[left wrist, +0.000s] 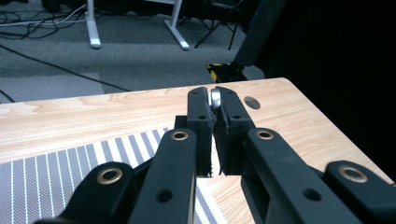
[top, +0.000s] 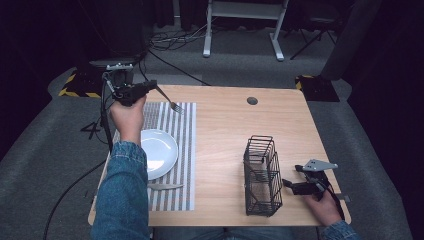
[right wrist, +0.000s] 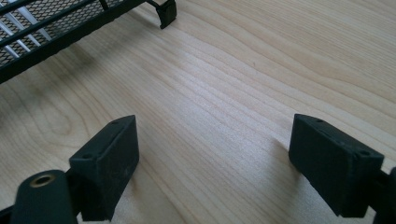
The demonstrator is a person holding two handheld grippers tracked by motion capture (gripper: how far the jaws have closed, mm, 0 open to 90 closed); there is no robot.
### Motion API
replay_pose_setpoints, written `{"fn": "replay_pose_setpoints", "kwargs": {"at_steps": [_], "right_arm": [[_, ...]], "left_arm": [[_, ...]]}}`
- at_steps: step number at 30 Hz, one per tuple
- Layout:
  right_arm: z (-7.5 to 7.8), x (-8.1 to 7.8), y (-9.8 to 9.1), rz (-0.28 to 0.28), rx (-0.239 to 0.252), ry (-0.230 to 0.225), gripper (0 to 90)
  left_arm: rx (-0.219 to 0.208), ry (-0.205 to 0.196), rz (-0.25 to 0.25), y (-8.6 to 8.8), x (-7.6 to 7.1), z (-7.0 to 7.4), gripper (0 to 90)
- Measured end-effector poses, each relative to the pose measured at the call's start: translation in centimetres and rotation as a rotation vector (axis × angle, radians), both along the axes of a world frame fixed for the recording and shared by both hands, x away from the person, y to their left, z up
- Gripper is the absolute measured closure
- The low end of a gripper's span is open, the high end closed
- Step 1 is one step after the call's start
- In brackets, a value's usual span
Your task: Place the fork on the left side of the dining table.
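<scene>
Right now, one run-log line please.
left gripper: shut on fork, above placemat | right gripper: open, beside basket

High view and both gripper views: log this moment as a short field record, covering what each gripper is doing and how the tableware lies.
left gripper: shut on the fork, held above the far edge of the placemat
fork grip: handle end clamped between the pads, seen in the left gripper view
right gripper: open, low over the table, just right of the wire basket
plate: on the striped placemat
knife: on the placemat, on the person's side of the plate
</scene>
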State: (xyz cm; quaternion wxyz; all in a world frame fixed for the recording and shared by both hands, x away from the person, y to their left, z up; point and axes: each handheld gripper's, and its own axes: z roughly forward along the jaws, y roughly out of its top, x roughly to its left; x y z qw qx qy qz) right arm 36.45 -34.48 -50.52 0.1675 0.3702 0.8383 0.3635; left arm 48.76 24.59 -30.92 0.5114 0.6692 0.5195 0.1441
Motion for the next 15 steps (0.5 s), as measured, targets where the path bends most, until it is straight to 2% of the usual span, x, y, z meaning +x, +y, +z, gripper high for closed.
{"fn": "replay_pose_setpoints", "kwargs": {"at_steps": [4,7,11,12,15], "right_arm": [[0.0,0.0,0.0,0.000,0.000,0.000,16.2],[0.0,0.0,0.0,0.000,0.000,0.000,16.2],[0.0,0.0,0.0,0.000,0.000,0.000,16.2],[0.0,0.0,0.0,0.000,0.000,0.000,16.2],[0.0,0.0,0.0,0.000,0.000,0.000,16.2]], "left_arm": [[0.019,0.017,0.015,0.1,0.4,-0.7,85.7],[0.016,0.021,0.018,0.1,0.6,-1.4,85.6],[0.030,0.040,0.031,0.2,0.9,-2.6,85.6],[0.018,0.053,0.044,0.4,1.1,-3.3,85.6],[0.010,0.061,0.052,0.6,1.3,-3.8,85.6]]}}
